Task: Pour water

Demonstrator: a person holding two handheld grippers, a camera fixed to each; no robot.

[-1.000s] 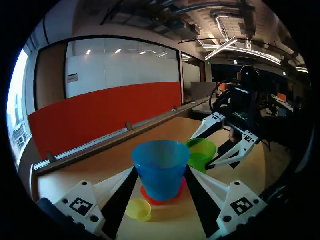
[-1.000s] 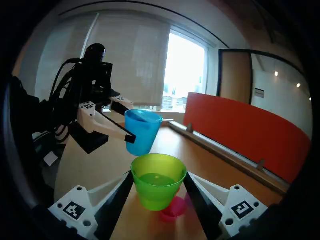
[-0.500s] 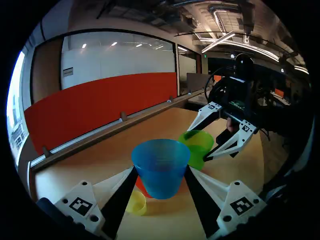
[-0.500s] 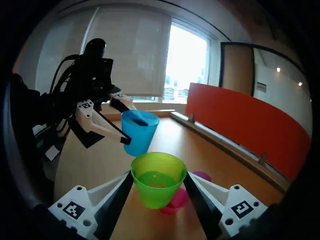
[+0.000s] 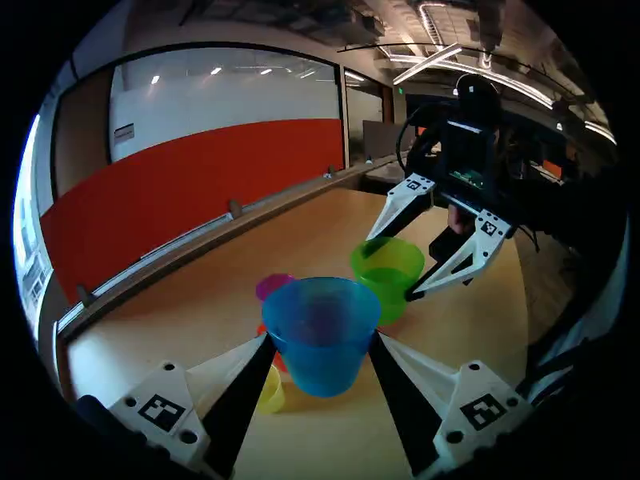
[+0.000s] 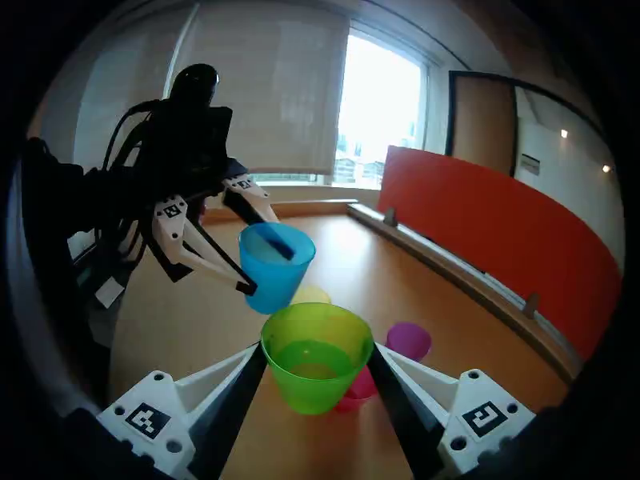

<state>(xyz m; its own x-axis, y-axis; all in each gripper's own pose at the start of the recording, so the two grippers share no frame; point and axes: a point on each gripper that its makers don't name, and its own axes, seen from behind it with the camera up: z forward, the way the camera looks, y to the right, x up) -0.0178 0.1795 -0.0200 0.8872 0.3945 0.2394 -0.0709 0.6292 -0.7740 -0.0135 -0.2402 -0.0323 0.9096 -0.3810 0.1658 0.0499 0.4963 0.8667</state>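
Observation:
My left gripper [image 5: 322,364] is shut on a blue cup [image 5: 322,332], held upright above the wooden table [image 5: 336,232]. In the right gripper view the same blue cup [image 6: 276,268] hangs to the upper left between that gripper's white fingers [image 6: 200,256]. My right gripper [image 6: 316,380] is shut on a green cup [image 6: 317,356] with water in its bottom. In the left gripper view the green cup [image 5: 388,276] sits just right of and behind the blue one, close to its rim.
Small cups stand on the table beneath: a purple one [image 6: 409,340], a yellow one [image 6: 310,295] and a pink one [image 6: 358,388]. A red partition [image 5: 184,188] with a rail runs along the table's far edge. A bright window [image 6: 380,120] lies behind.
Both cups have risen above the table, so more of the tabletop and the small purple and yellow cups have come into sight. The green cup stays close to the blue one.

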